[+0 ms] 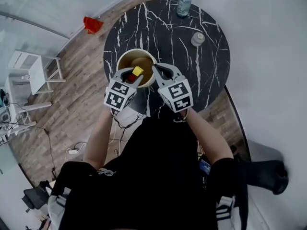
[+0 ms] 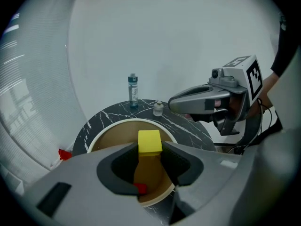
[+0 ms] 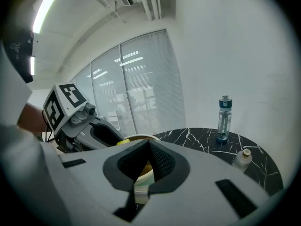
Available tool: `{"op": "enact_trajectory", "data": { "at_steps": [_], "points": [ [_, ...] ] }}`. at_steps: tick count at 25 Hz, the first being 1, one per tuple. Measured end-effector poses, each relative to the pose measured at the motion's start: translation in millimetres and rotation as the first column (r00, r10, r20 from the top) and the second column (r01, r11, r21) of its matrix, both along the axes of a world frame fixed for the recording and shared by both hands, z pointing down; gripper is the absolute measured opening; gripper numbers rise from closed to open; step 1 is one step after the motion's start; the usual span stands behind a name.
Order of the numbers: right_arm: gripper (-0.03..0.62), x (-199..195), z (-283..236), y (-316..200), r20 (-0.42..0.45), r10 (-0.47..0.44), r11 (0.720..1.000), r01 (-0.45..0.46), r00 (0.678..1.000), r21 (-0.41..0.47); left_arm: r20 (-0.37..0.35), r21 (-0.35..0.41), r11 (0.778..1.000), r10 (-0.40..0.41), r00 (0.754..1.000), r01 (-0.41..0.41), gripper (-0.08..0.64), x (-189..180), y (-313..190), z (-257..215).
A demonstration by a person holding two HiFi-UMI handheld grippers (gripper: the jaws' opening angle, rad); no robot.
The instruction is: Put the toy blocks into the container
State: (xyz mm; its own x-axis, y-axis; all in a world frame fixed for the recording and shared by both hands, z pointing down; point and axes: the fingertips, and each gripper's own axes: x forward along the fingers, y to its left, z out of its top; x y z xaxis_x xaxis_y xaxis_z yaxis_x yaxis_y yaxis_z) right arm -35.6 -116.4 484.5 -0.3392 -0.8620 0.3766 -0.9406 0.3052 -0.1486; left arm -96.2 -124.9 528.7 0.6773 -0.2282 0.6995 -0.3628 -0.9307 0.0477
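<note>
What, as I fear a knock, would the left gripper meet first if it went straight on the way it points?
Probably the container's inner wall or floor: the left gripper, shut on the yellow block, tilts down into its mouth. Depth is unclear.

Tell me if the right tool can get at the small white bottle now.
Probably yes: only bare tabletop lies between the right tool and the small white bottle; its jaws would need opening.

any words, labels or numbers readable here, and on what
No text can be read.
Blue label on the clear plastic water bottle: too small.
White print on the person's black shirt: blurred.
The square black-and-white markers: patterns, no letters.
</note>
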Motion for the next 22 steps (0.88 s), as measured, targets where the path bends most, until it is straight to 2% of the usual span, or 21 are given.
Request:
{"op": "enact_trajectory", "data": {
  "at_steps": [6, 11, 18, 22],
  "points": [
    [-0.003, 1, 2, 5, 0.003, 0.001, 1.000, -0.001, 1.000, 0.003, 0.025, -0.002, 1.000, 0.019, 1.000, -0.019, 0.143, 5, 5, 7],
    [-0.003, -3, -1, 12, -0.006, -0.008, 1.000, 0.008, 1.000, 0.010, 0.028, 0.017, 0.999, -0.032, 0.999, 0.032, 0.144, 3, 0, 10],
    [-0.003, -4, 0, 29, -0.031, -0.007, 1.000, 0.007, 0.999, -0.016, -0.049, 0.023, 0.995, -0.095, 0.994, 0.096, 0.150, -2, 0, -4],
    [-0.003, -6, 4, 37, -0.042, -0.011, 1.000, 0.010, 0.999, -0.019, -0.122, 0.046, 0.986, -0.156, 0.980, 0.163, 0.149, -8, -1, -10]
  ]
}}
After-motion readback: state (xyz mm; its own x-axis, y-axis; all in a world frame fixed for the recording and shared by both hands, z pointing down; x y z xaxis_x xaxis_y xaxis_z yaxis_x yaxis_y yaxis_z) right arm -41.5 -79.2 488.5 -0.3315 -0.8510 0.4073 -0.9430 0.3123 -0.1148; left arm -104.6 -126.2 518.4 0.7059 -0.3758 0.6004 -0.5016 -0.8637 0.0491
